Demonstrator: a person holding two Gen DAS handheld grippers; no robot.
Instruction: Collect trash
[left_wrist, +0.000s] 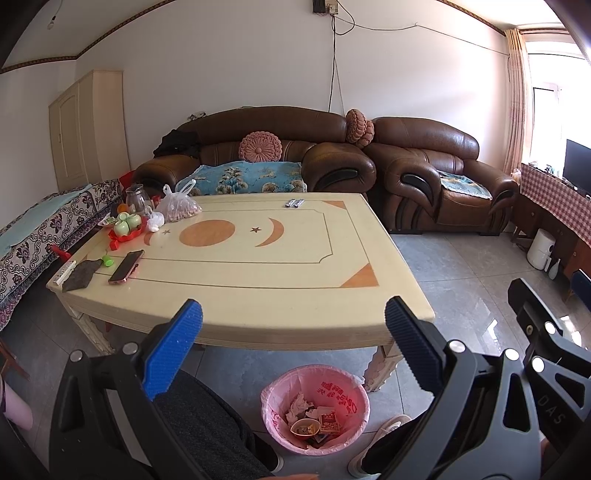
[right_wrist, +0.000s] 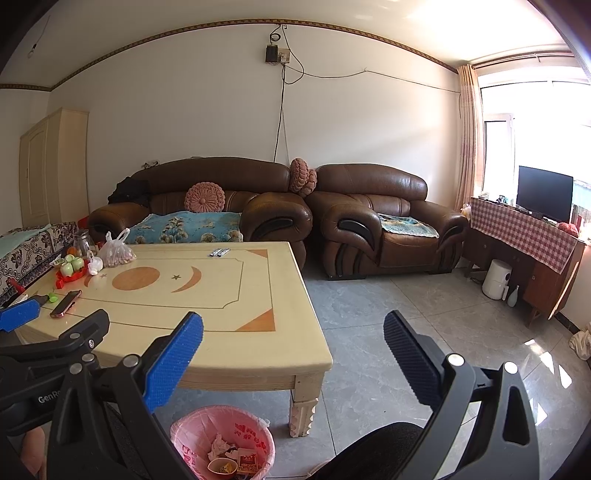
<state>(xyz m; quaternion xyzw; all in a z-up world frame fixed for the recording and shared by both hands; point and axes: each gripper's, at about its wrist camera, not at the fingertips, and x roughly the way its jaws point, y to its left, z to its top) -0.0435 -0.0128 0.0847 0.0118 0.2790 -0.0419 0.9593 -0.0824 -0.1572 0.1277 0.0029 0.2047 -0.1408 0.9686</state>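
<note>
Both grippers idle, held up near the front edge of the coffee table (left_wrist: 258, 295). Left gripper (left_wrist: 293, 314): jaws spread wide, nothing btwn them. Right gripper (right_wrist: 293, 325): same, wide apart and empty, aimed over the table's right corner and floor.

Trash bin (left_wrist: 347, 435) w/ pink liner sits on the floor just in front of the table, beside its front right leg. Inside: crumpled paper (left_wrist: 299, 406), a small paper bowl (left_wrist: 304, 428), a red packet (left_wrist: 329, 422) (other bits too small to tell).

Tabletop: two small silver wrappers (left_wrist: 294, 202) near the far edge, touching or nearly so. Left side cluster: phone (left_wrist: 126, 266) w/ pink case, dark cloth (left_wrist: 79, 275), remote (left_wrist: 64, 272) at the corner, green cups on a red tray (left_wrist: 126, 230), plastic bag (left_wrist: 177, 206) of what looks like nuts, glass jug (left_wrist: 136, 199).

Person's dark trouser legs (left_wrist: 207, 424) and white shoe (left_wrist: 388, 424) flank the bin.
</note>
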